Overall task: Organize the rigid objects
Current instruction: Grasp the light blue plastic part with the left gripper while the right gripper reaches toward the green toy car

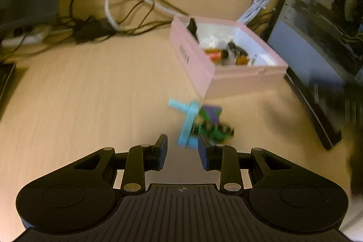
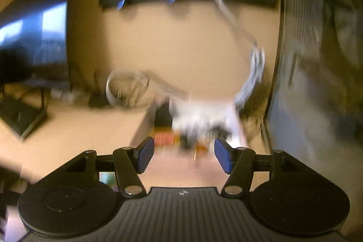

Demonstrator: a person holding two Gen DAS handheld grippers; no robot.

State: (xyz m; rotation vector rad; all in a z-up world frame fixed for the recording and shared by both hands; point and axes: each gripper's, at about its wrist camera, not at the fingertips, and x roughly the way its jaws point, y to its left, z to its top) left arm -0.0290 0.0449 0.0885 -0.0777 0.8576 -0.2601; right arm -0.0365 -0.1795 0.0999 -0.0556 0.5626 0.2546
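**Plastic pieces beside the pink box**

Plastic pieces (image 1: 199, 123), a pale blue disc on a peg against green and purple blocks, lie on the light woodgrain surface (image 1: 90, 92) just before the matte pink box (image 1: 204, 69) holding small parts. Left gripper (image 1: 182, 152): jaws spread, empty, right pad near the pieces. Right gripper (image 2: 184, 155): jaws spread over the blurred box.
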